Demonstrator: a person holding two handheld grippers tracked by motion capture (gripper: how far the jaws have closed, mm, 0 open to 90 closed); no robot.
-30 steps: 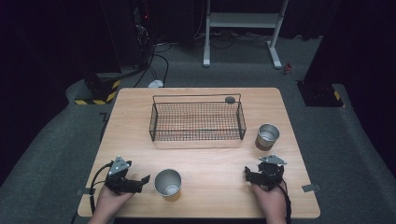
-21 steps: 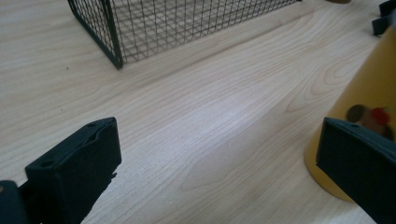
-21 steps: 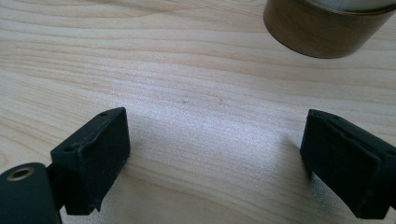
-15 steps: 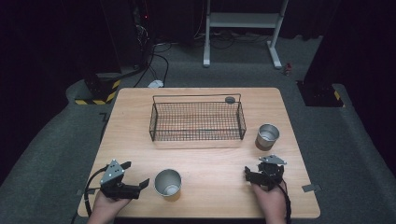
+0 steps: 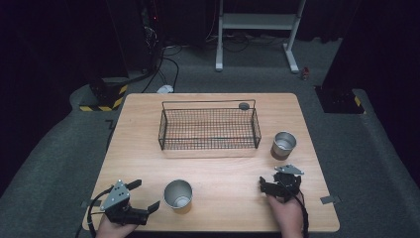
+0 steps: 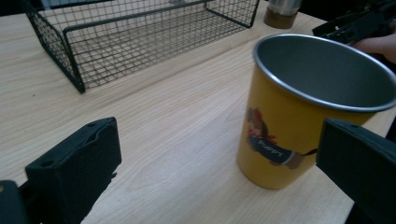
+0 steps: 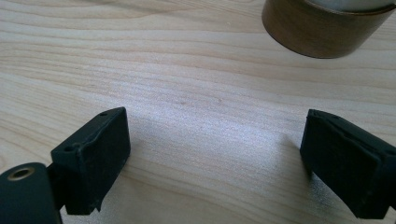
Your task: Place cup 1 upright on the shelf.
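Note:
A yellow metal cup (image 5: 178, 194) with a printed picture stands upright near the table's front edge; up close the cup (image 6: 299, 116) sits just ahead of my left gripper (image 6: 219, 140), close to its right jaw. That left gripper (image 5: 144, 195) is open, to the cup's left, holding nothing. A steel cup (image 5: 284, 145) with a brown base (image 7: 322, 28) stands at the right. Below it my right gripper (image 5: 276, 182) rests open over bare wood, and the right gripper (image 7: 217, 140) has nothing between its jaws.
A black wire basket (image 5: 208, 126) stands empty across the middle of the wooden table (image 5: 223, 168), also seen as the basket (image 6: 140, 42) beyond the yellow cup. A small dark round object (image 5: 243, 105) sits at the basket's far right corner. Dark floor and cables surround the table.
My left gripper has drawn back toward the table's front edge, a little left of the yellow cup. The right gripper and both cups have stayed put.

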